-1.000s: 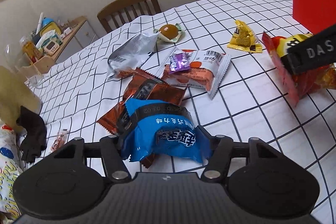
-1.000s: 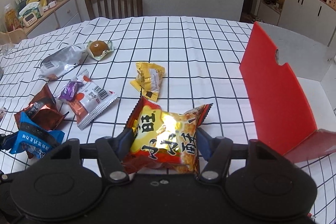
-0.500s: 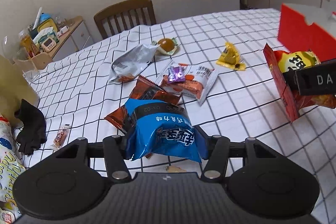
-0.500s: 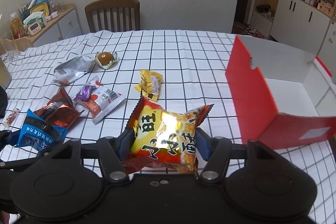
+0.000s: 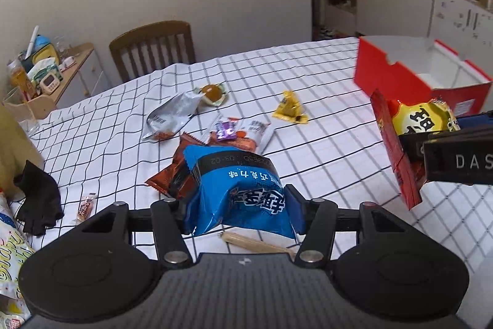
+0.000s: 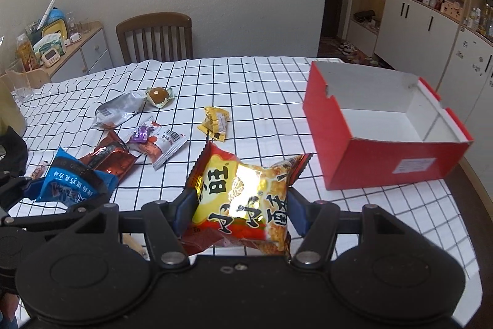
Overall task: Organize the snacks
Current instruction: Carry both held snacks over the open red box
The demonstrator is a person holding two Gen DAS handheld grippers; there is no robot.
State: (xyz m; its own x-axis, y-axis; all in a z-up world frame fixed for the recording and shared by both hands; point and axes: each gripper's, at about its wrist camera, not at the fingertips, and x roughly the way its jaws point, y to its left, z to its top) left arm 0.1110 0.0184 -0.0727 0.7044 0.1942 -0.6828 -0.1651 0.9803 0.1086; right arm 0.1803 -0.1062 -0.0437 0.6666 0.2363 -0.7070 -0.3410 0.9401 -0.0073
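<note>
My left gripper (image 5: pixel 237 205) is shut on a blue snack packet (image 5: pixel 240 190), held above the checked tablecloth (image 5: pixel 323 144). My right gripper (image 6: pixel 240 205) is shut on a yellow-and-red snack packet (image 6: pixel 246 193), which also shows at the right edge of the left wrist view as the yellow-and-red packet (image 5: pixel 413 125). An open red box (image 6: pixel 382 162) with a white inside stands on the table to the right, ahead of the right gripper. Loose on the cloth lie a brown packet (image 6: pixel 111 156), a silver packet (image 6: pixel 118 110), a white-and-orange packet (image 6: pixel 163 145), a small yellow packet (image 6: pixel 215 122) and a wrapped cake (image 6: pixel 158 94).
A wooden chair (image 6: pixel 155 36) stands at the table's far side. A sideboard (image 6: pixel 71 48) with clutter sits at the back left. A black glove (image 5: pixel 38 199) and a small sweet (image 5: pixel 86 205) lie near the left edge. White cupboards (image 6: pixel 431 30) fill the right wall.
Both grippers have risen with their packets still held. The red box has come fully into view, and its open white inside now shows to the right.
</note>
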